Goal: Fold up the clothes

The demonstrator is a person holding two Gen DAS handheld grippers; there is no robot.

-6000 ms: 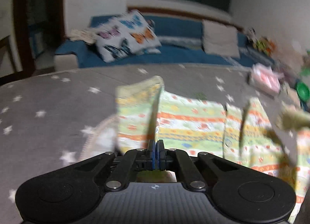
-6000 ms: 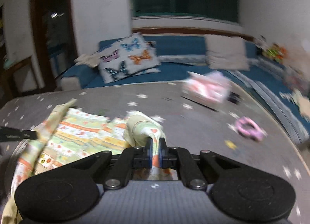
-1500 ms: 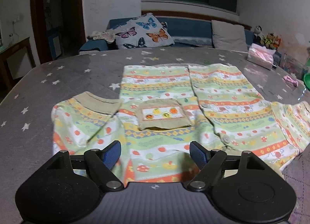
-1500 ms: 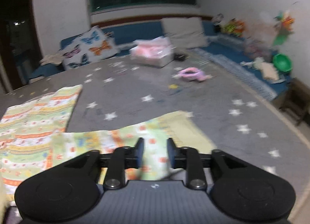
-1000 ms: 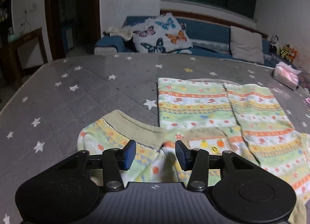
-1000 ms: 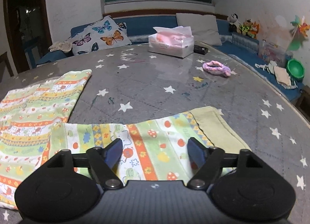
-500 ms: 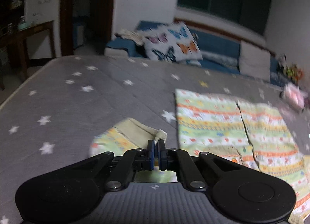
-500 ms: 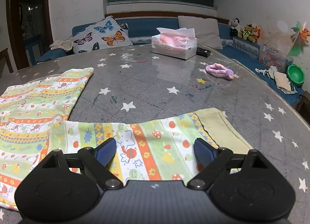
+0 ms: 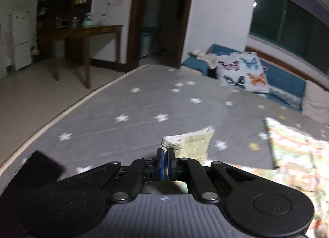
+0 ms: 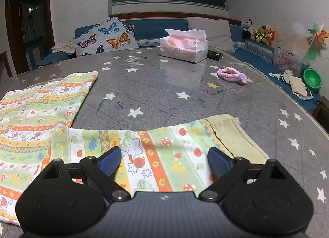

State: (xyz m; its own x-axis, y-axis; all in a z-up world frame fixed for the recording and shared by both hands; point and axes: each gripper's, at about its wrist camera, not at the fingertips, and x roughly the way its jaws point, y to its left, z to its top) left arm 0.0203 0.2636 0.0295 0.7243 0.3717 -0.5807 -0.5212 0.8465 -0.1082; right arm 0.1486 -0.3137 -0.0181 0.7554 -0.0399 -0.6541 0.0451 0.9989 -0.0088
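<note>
Two grippers here: left gripper [image 9: 166, 162] has its jaws clenched on the beige cuff [image 9: 192, 144] of the patterned shirt [image 10: 37, 118], lifted off the grey starry surface [image 10: 156, 91]. Right gripper [image 10: 162, 160] hovers over the other sleeve [image 10: 156, 153], jaws opening, gripping nothing, tissue box [image 10: 184, 45] at 12 o'clock.

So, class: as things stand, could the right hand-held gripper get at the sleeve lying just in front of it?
Probably yes. The right hand-held gripper has its jaws opening, with the sleeve flat on the table right under them and nothing covering it.
</note>
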